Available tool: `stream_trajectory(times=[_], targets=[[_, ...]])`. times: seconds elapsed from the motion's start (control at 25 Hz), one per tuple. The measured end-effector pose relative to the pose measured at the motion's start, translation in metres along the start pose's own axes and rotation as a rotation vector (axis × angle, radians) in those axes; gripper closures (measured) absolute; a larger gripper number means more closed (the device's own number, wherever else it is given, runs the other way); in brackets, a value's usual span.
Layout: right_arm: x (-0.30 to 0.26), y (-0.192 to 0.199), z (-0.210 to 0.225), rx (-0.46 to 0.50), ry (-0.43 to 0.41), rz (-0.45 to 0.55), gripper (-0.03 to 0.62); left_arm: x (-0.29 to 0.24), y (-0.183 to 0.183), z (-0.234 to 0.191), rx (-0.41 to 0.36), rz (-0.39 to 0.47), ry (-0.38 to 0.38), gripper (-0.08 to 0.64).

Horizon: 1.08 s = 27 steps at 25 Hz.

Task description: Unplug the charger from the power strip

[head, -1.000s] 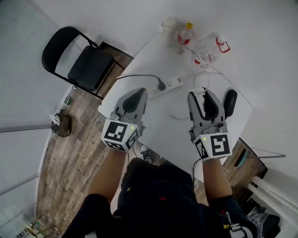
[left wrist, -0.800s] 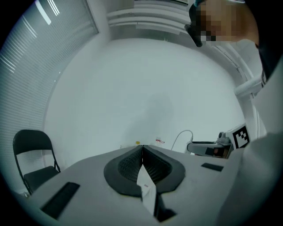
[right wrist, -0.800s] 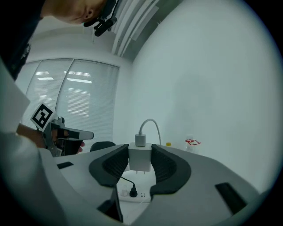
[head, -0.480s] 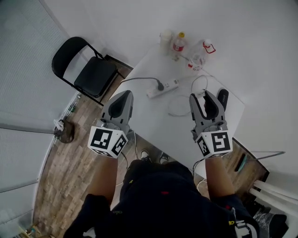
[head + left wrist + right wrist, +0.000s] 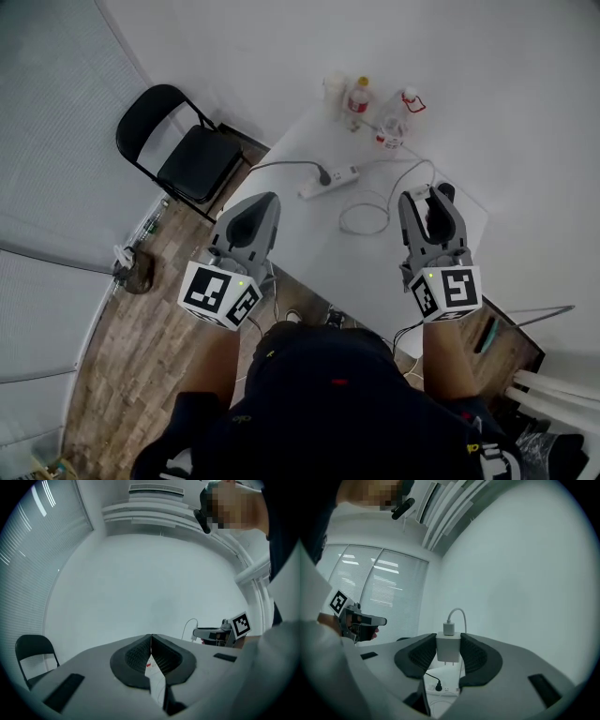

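Observation:
My right gripper (image 5: 448,649) is shut on the white charger (image 5: 448,648), lifted off the table with its two prongs bare and pointing down. Its white cable (image 5: 370,214) loops up from the charger's top and lies coiled on the table. The white power strip (image 5: 330,181) rests on the white table (image 5: 309,244) below and ahead, with a black plug (image 5: 323,174) still in it. In the head view the right gripper (image 5: 429,212) hangs over the table's right side. My left gripper (image 5: 253,214) is shut with nothing between its pads, raised over the table's left edge; its jaws (image 5: 151,651) meet.
Several bottles (image 5: 361,97) stand at the table's far corner. A black object (image 5: 444,195) lies near the right edge. A black folding chair (image 5: 183,150) stands on the wooden floor to the left. White walls surround the table.
Both grippers have risen and drawn back from the table, the right one carrying the charger. The left gripper moved left, toward the table's edge.

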State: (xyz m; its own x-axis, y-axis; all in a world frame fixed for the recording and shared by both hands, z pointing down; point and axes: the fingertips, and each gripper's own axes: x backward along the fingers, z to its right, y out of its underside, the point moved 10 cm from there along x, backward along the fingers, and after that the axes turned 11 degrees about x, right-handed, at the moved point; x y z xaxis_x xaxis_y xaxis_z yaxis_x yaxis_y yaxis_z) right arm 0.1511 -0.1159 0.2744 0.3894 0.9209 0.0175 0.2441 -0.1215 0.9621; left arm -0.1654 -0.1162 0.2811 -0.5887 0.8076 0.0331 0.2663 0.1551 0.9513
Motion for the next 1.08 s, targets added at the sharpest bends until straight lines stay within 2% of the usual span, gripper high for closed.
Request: stream_trajectory(times=[0.76, 1.08], targets=[[0.003, -0.007, 0.002, 0.001, 0.017, 0.011, 0.423, -0.012, -0.006, 0.002, -0.048, 0.010, 0.061, 0.537], [-0.001, -0.010, -0.003, 0.018, 0.000, 0.009, 0.423, -0.015, -0.009, 0.002, -0.041, -0.002, 0.075, 0.537]])
